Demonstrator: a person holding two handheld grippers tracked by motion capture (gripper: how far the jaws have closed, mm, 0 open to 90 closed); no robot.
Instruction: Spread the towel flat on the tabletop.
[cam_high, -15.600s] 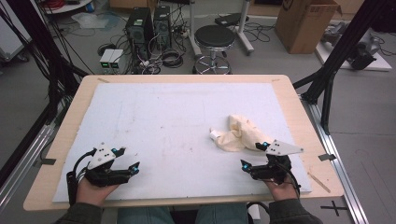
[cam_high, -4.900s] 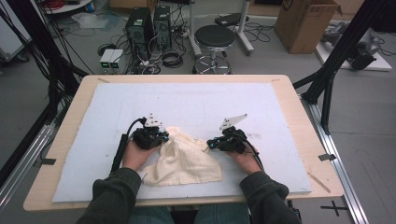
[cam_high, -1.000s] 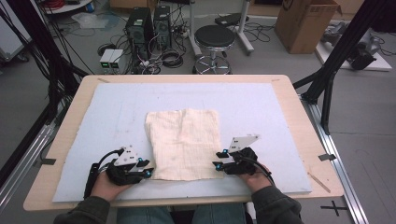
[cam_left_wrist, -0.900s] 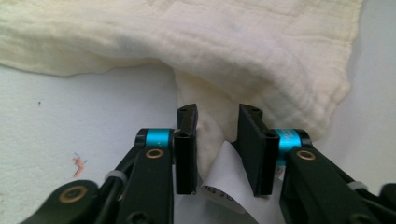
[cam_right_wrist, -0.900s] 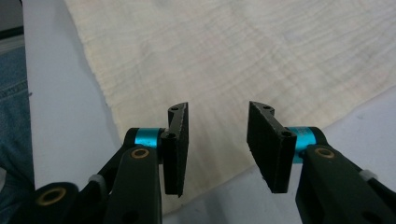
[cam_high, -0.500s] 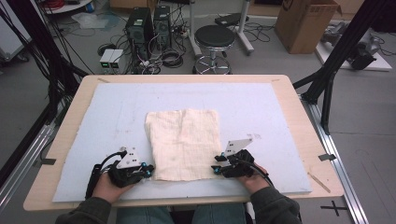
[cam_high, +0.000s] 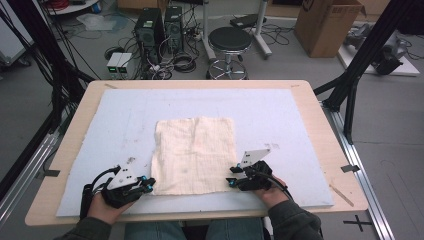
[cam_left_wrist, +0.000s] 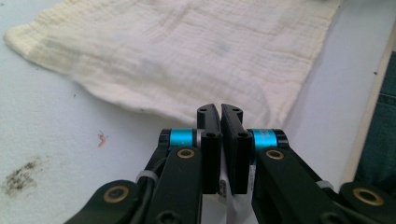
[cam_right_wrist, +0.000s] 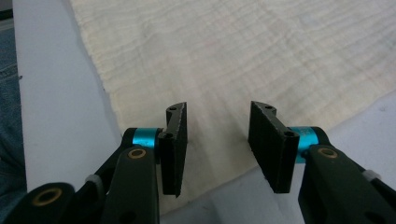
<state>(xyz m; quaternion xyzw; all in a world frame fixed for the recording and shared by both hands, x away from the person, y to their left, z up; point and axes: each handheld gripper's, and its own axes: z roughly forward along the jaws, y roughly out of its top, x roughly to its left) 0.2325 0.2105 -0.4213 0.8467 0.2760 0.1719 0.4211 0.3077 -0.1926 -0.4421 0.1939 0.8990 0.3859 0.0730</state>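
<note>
The cloth (cam_high: 195, 155) lay flat at the mat's (cam_high: 100, 115) centre. Your left gripper (cam_left_wrist: 220, 112), jaws closed and empty, sat at its 7 o'clock corner; your right gripper (cam_right_wrist: 217, 122), jaws apart, straddled the 5 o'clock corner.

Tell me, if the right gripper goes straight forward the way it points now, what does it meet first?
Probably the cream cloth: the right gripper has open jaws over the cloth's near corner, pointing across it. Its height above the cloth is unclear.
</note>
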